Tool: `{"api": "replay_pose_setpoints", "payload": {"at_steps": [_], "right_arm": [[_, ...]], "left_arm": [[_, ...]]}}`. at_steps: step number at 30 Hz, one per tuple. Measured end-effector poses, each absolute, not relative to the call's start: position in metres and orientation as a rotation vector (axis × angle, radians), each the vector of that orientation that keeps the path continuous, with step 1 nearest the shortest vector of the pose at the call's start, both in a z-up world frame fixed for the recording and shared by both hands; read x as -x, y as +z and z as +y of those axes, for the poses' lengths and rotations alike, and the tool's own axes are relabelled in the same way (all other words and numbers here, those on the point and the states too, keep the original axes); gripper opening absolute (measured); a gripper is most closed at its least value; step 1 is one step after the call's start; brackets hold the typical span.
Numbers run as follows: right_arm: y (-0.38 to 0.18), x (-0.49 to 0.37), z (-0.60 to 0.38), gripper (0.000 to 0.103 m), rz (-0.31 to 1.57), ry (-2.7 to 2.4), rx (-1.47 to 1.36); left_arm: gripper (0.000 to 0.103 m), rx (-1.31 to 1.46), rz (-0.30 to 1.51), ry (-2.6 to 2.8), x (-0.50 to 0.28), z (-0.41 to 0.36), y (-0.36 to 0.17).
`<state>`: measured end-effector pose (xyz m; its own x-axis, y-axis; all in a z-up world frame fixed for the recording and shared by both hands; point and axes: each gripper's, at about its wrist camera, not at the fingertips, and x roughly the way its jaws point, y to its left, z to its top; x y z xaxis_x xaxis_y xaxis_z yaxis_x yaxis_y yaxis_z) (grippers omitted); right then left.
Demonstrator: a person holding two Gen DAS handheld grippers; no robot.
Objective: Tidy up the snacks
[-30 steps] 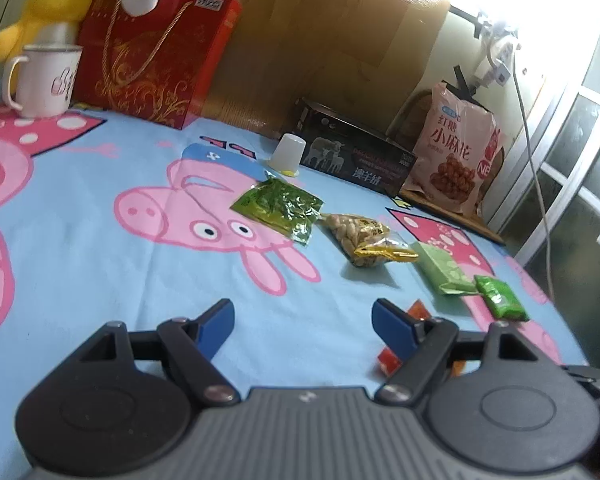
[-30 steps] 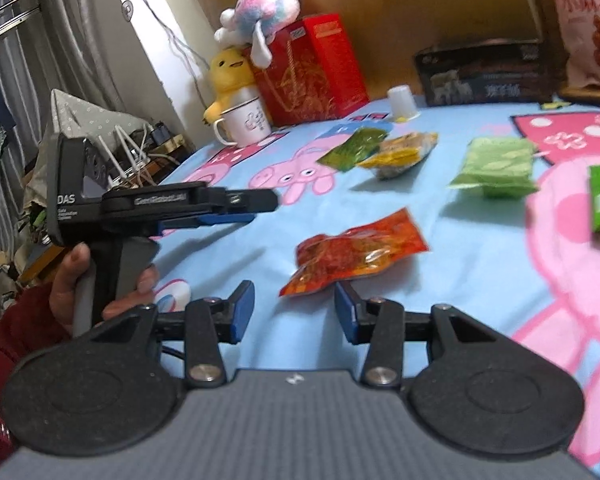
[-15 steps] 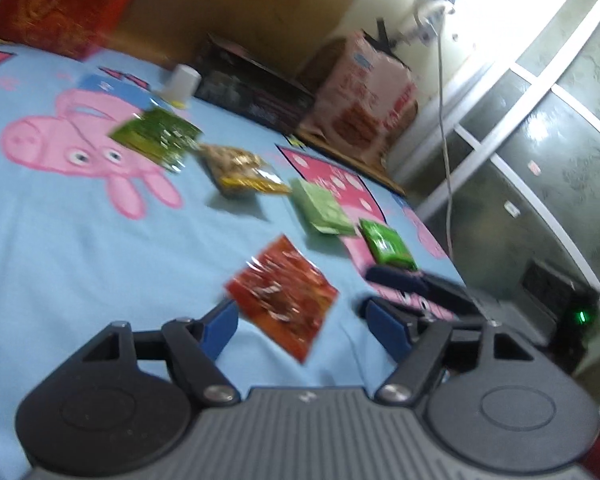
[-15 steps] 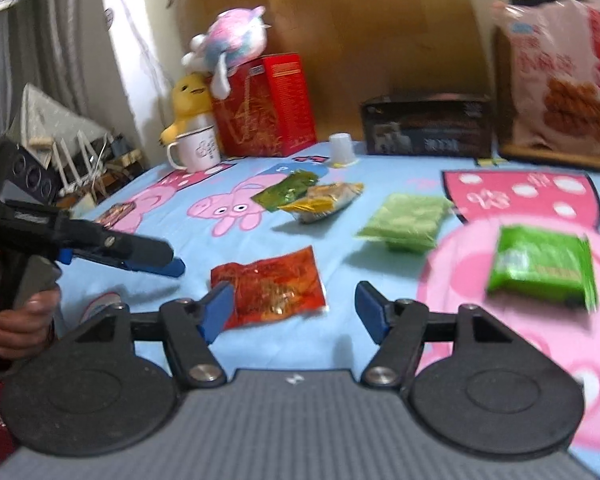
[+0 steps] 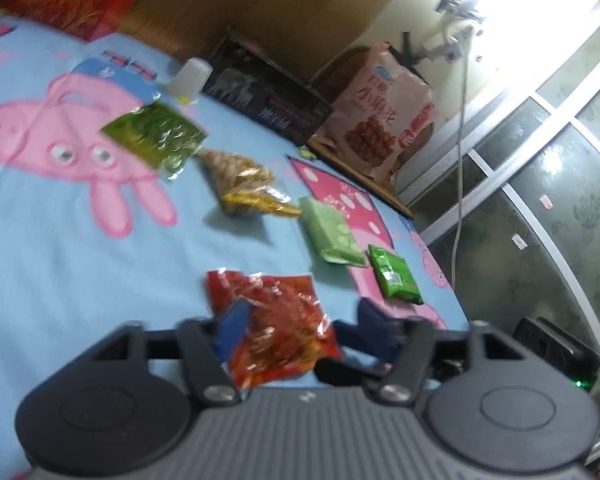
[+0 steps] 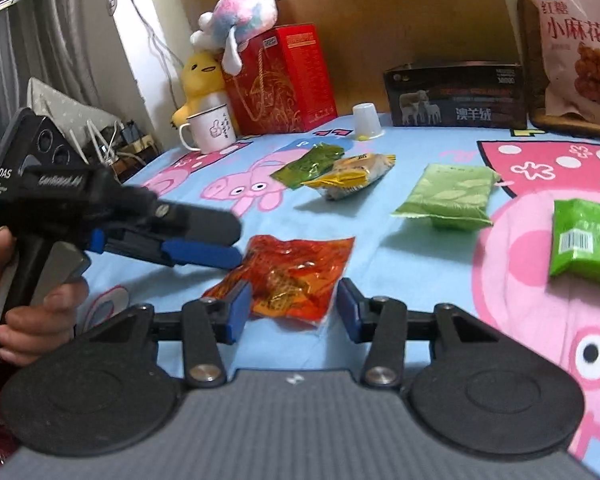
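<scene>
A red snack packet [image 5: 276,320] [image 6: 296,272] lies flat on the blue pig-print cloth. My left gripper [image 5: 300,320] is open with the packet between its blue fingers; seen from the right wrist view, its fingertips [image 6: 204,252] reach the packet's left edge. My right gripper [image 6: 292,312] is open and straddles the packet's near end. Further back lie a dark green packet [image 5: 156,140] [image 6: 308,162], a gold peanut bag [image 5: 248,184] [image 6: 352,176], a pale green packet [image 5: 332,232] [image 6: 448,196] and a bright green packet [image 5: 394,276] [image 6: 588,240].
Along the back stand a red gift box [image 6: 284,80], a white mug [image 6: 212,128], plush toys [image 6: 236,24], an upturned white cup [image 6: 366,120], a black box [image 6: 456,96] and a large pink snack bag [image 6: 576,36]. The cloth's right edge [image 5: 440,272] drops off by glass doors.
Both grippers have closed in on the red packet from either side. The left one swung right and lowered until the packet sat between its fingers. The packets have not moved.
</scene>
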<state>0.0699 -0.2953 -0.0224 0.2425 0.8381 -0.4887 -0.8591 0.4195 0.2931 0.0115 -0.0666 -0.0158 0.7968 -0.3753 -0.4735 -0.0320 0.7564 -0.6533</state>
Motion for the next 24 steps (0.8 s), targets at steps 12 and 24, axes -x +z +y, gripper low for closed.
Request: {"api": "replay_pose_setpoints", "payload": {"at_steps": [12,24], "right_arm": [[-0.025,-0.041,-0.268,0.064,0.514,1.104,0.291],[-0.020,-0.073,-0.280,0.064,0.672,1.160,0.021]], "left_arm": [[0.009,0.688,0.677,-0.245,-0.027,-0.071,-0.021],[0.011,0.725,0.679,-0.281,-0.035,-0.064,-0.032]]}}
